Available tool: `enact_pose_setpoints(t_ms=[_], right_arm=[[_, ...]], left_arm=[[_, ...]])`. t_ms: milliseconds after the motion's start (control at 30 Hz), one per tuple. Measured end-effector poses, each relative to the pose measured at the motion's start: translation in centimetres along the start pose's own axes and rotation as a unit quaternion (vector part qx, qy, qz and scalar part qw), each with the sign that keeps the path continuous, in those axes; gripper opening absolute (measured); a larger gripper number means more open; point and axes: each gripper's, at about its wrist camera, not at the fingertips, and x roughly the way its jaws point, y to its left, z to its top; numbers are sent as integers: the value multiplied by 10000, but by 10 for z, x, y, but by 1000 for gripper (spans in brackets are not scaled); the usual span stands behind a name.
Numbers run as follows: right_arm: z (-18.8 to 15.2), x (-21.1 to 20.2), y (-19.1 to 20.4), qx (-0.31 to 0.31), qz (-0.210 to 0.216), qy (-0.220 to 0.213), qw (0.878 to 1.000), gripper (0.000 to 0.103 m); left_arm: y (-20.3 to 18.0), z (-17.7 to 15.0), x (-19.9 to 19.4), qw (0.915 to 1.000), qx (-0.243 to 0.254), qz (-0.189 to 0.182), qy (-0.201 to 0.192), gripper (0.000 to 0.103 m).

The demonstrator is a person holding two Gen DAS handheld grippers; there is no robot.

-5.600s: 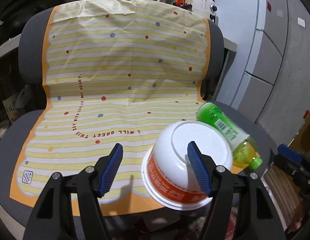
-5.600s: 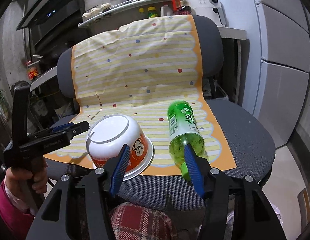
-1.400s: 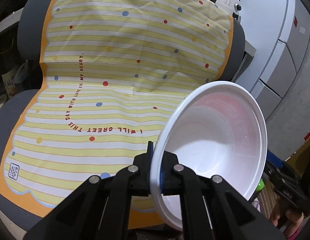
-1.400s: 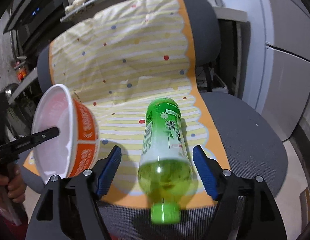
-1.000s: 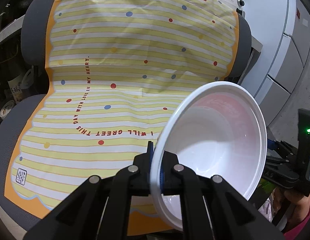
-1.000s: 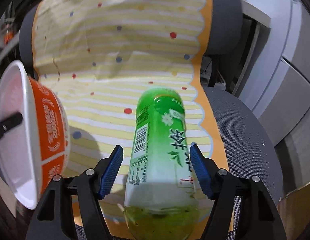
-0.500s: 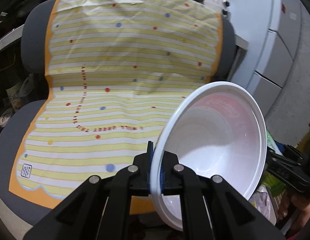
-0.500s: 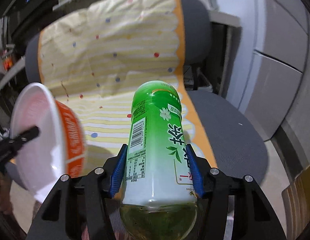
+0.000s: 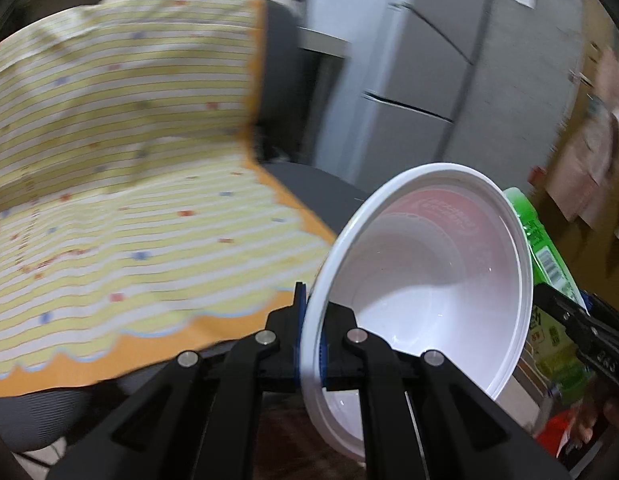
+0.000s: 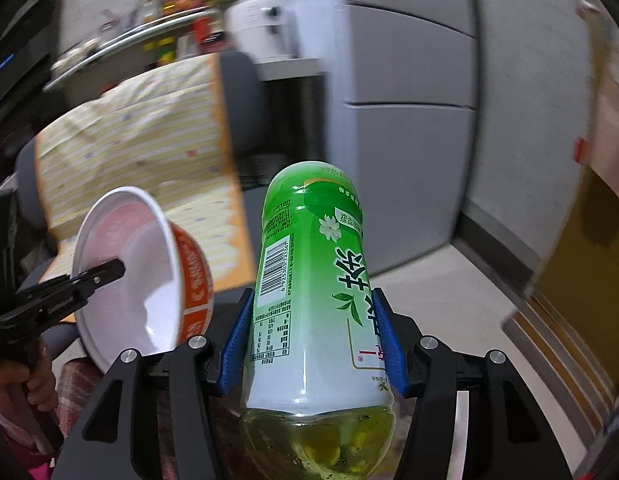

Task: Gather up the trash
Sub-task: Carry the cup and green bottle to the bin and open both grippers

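The bottle (image 10: 313,304) lies lengthwise between the blue pads of the right hand-held gripper (image 10: 314,344), which pinches it across the label, base pointing forward and the neck end, with a little yellow-green liquid in it, nearest the camera. The left hand-held gripper (image 9: 311,340) is pressed together on the rim of the bowl (image 9: 425,304), one pad inside and one outside, so the bowl hangs tilted with its white inside open to the lens. Both pieces are off the chair (image 9: 321,188) and held in the air just beside each other. Carrying them well likely means holding both squeezes firm: the thin rim could slip or buckle, and the bottle's liquid may shift. Beyond them the striped cloth (image 9: 121,184) covers the chair's seat and back. Farther off stand grey cabinets (image 10: 405,112). No bin is in view.
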Motion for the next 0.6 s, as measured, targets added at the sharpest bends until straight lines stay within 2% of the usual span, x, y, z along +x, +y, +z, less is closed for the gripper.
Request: enact_pose_setpoints(t_ms=[67,233,300,333,600], right_arm=[[-6,4,-22,229,-173,104,9995,58],[-24,26,-57,622,-483,450,9959,61],[-34,40,-70,776,-646,704,9924,72],[-38,43,-76,857,-698,757,9910,72],[-36,38,-83,906,-615,593,9922,74]], left_arm=[[-18,-1,11,9996,142,-198,114,3],[-40,-7,32,9984,340,-286,353,3],[-41,-8,38,9980,370,-276,428,3],[-42,-10,41,9978,385,-269,471,3],[-52,-21,55,9953,562,-276,739,3]])
